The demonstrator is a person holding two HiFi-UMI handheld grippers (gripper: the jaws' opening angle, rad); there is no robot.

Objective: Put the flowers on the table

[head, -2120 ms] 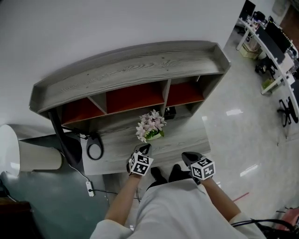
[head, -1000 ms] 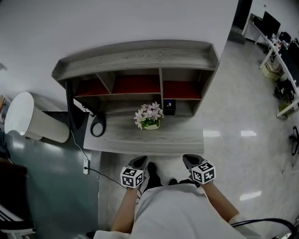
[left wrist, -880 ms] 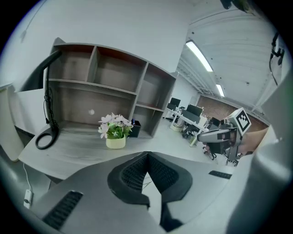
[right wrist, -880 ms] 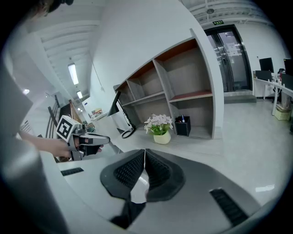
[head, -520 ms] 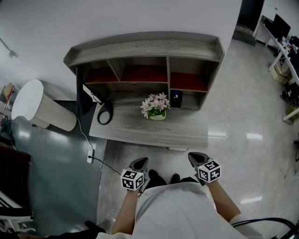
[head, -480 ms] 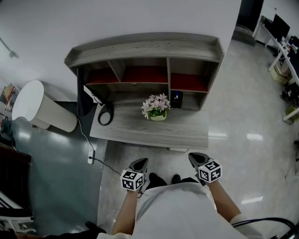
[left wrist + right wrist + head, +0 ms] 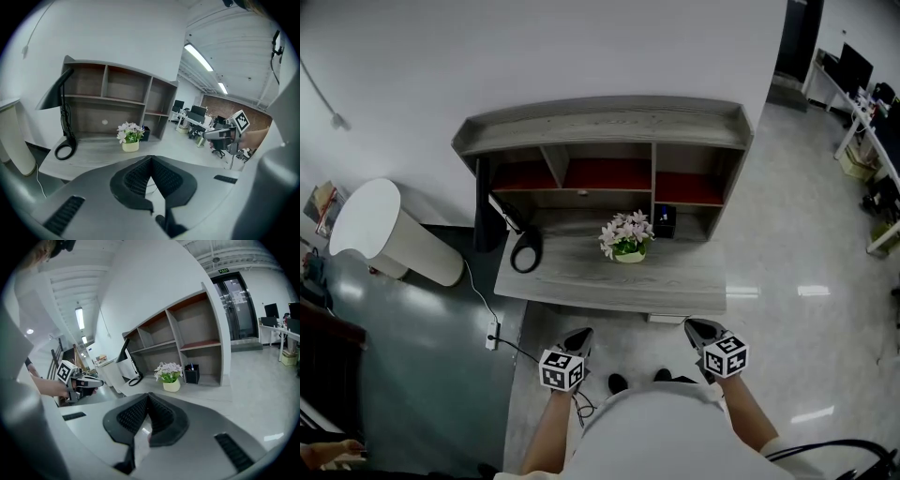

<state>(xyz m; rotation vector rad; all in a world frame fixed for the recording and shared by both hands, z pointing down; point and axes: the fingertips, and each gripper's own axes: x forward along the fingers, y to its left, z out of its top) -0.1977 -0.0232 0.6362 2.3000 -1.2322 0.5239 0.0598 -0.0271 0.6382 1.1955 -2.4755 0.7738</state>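
Note:
A small pale pot of pink-white flowers (image 7: 626,236) stands upright on the grey wooden table (image 7: 684,281), in front of the shelf unit. Both grippers hang over the floor, short of the table's front edge and well apart from the pot. My left gripper (image 7: 580,336) has its jaws together with nothing between them, and so does my right gripper (image 7: 697,326). The left gripper view has the flowers (image 7: 130,136) far beyond the shut left gripper (image 7: 150,161). From the right gripper view, the flowers (image 7: 170,373) are likewise distant past the right gripper (image 7: 147,399).
The hutch shelf (image 7: 600,127) with red-backed cubbies rises behind the table. A black lamp with a ring base (image 7: 525,253) stands at the table's left, a black pen holder (image 7: 665,220) behind the pot. A white cylinder (image 7: 380,234) stands left; a power strip (image 7: 492,336) lies on the floor.
The left gripper, close by the pot two seconds ago, has drawn back off the table. Both grippers and the head camera have retreated from the desk. The flowers have stayed put.

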